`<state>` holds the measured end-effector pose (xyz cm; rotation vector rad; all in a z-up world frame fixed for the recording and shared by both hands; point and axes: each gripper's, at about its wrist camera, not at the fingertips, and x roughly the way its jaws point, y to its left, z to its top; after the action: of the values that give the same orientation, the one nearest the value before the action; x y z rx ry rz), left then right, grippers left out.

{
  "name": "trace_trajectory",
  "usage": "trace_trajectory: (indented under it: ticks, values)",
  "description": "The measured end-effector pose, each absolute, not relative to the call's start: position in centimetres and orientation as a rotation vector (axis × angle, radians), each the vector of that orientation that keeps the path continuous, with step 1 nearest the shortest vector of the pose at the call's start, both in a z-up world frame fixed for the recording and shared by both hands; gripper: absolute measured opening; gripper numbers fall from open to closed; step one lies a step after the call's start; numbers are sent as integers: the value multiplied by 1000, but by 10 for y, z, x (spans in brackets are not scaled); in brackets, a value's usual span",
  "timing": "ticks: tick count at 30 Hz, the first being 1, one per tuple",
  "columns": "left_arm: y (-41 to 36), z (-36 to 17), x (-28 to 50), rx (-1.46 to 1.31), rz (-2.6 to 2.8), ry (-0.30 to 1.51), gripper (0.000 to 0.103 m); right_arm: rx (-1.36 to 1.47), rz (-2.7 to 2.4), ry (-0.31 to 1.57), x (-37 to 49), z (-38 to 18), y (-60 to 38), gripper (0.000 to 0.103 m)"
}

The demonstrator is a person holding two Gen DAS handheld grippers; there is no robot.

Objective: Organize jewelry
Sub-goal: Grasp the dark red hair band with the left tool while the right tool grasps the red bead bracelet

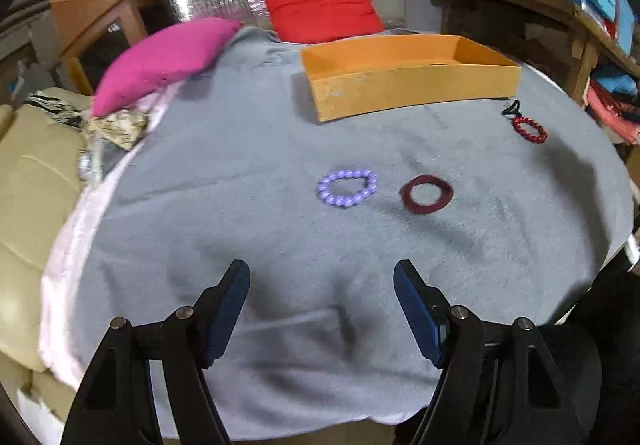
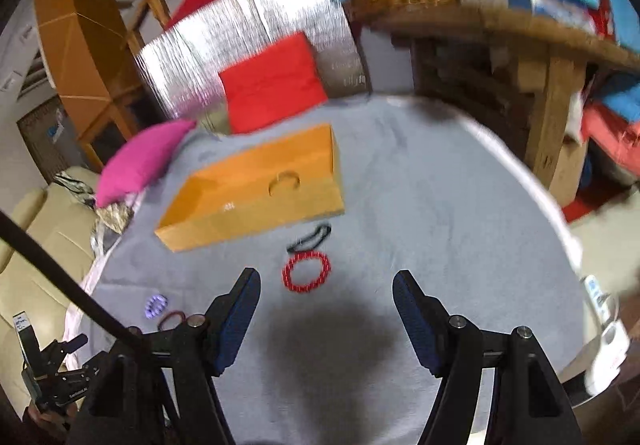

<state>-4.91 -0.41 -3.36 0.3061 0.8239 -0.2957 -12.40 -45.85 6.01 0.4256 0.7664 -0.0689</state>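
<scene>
Inside orange box [image 2: 256, 197]: 1 orange ring [image 2: 284, 183].

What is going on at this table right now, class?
A person holds a gripper in each hand above a grey cloth-covered table. Both the left gripper and the right gripper are open and hold nothing. A lilac beaded bracelet, a dark red ring-shaped bangle, a red beaded bracelet and a black hair tie lie loose on the cloth, outside the orange cardboard box.
</scene>
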Motion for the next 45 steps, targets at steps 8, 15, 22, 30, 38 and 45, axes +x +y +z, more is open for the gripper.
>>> trace_trajectory:
  ticks: [8,15,22,30,38,45]
  values:
    - [-43,-48,-16,221,-461,893,75,415,-46,887,-72,-3,-447,59]
    - [-50,-68,4,141,-488,961,47,368,-23,910,-38,-25,-436,50]
    - [-45,-70,13,55,-476,993,46,310,-76,991,-11,-47,-429,23]
    - [-68,-78,34,62,-489,1044,44,234,-113,971,-25,-46,-420,12]
    - [-75,-71,36,52,-521,1036,38,250,-53,956,-55,-44,-415,12]
    - [-63,-72,46,6,-493,1063,44,257,-49,960,-59,-52,-413,12]
